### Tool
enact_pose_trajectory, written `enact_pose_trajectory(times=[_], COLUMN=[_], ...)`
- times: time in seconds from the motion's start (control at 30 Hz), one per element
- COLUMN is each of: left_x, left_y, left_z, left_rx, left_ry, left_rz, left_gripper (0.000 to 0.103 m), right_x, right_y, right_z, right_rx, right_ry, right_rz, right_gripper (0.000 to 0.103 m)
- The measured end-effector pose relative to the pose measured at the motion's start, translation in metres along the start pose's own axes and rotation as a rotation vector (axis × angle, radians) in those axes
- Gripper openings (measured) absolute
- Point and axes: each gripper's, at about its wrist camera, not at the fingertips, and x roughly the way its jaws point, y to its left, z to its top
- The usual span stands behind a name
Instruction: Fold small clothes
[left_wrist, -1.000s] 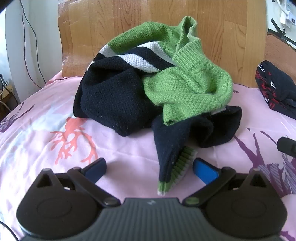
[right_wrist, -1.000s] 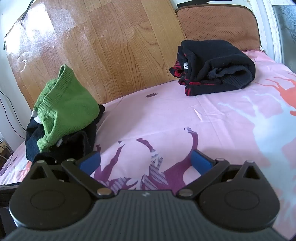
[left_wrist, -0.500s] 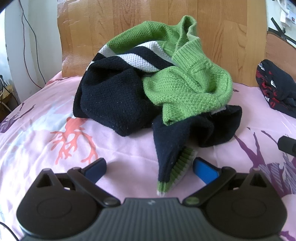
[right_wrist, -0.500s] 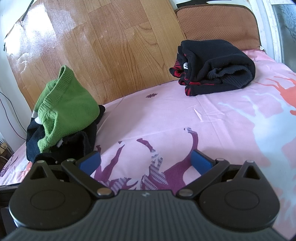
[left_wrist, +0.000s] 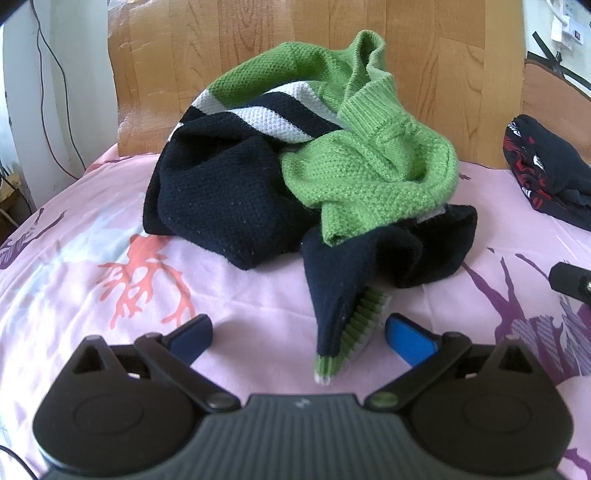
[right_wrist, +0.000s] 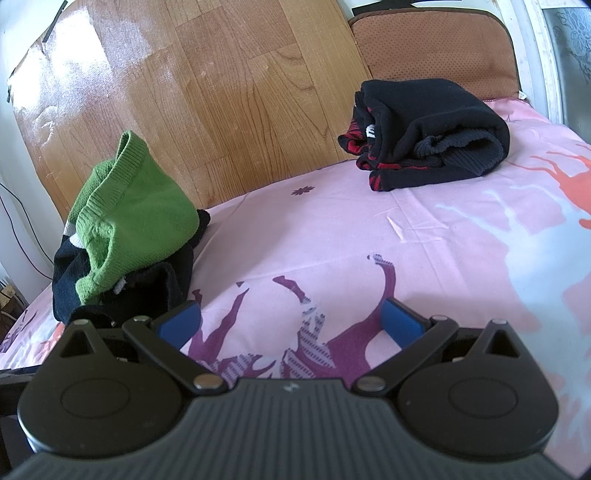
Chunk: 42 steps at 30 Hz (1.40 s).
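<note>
two tools are in view, and next to nothing has changed over the last second: both sit where they were, and the crumpled sweater (left_wrist: 295, 177) has not shifted. taking that sweater as the landmark, the wooden headboard (left_wrist: 258, 48) stands right behind it and the pink bed sheet (left_wrist: 92, 258) lies under it. the left tool (left_wrist: 297, 334) waits just in front of it, jaws spread wide and empty, with the green-ribbed cuff (left_wrist: 351, 332) of a navy sleeve lying between the blue pads (left_wrist: 406, 338), untouched as far as i can tell. right of the sweater, the right tool (right_wrist: 291, 319) hovers over bare sheet, equally wide open and holding nothing. far to the right, well apart, a dark folded garment (right_wrist: 428, 129) rests by the headboard. the stillness suggests folding of this sweater has not begun; the cuff looks like the likely first grasp.
</note>
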Motion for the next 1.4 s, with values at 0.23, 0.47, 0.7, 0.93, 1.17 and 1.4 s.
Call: enact_pose_trajectory(times=[0.23,0.47,0.7,0.93,1.17,1.4], left_x=[-0.002,-0.004,-0.014,-0.01,-0.008,-0.005], left_y=[-0.003,0.001,0.015,0.011,0.008,0.003], left_z=[-0.003,-0.004,-0.009,-0.006,-0.006,-0.006], left_rx=[0.005,-0.002,-0.123,-0.107,-0.075,-0.027], left_ry=[-0.01,-0.017,-0.084,-0.054,-0.038,-0.017], left_rz=[0.002,-0.017,0.015,0.031,0.04,0.031], left_gripper=[0.103,0.103,0.103,0.103,0.103,0.103], right_x=[0.0,0.0,0.0,-0.001,0.0,0.0], right_y=[0.0,0.003,0.017,0.022,0.02,0.018], right_z=[-0.001,-0.002,-0.005,-0.007,-0.006,-0.005], right_rx=[-0.003,-0.022,-0.141,-0.186,-0.165,-0.152], right_ry=[0.001,0.007,0.048,0.07,0.068,0.066], right_rz=[-0.002,-0.016,0.05,0.075,0.075,0.071], right_gripper=[0.103,0.103,0.103,0.103,0.103,0.103])
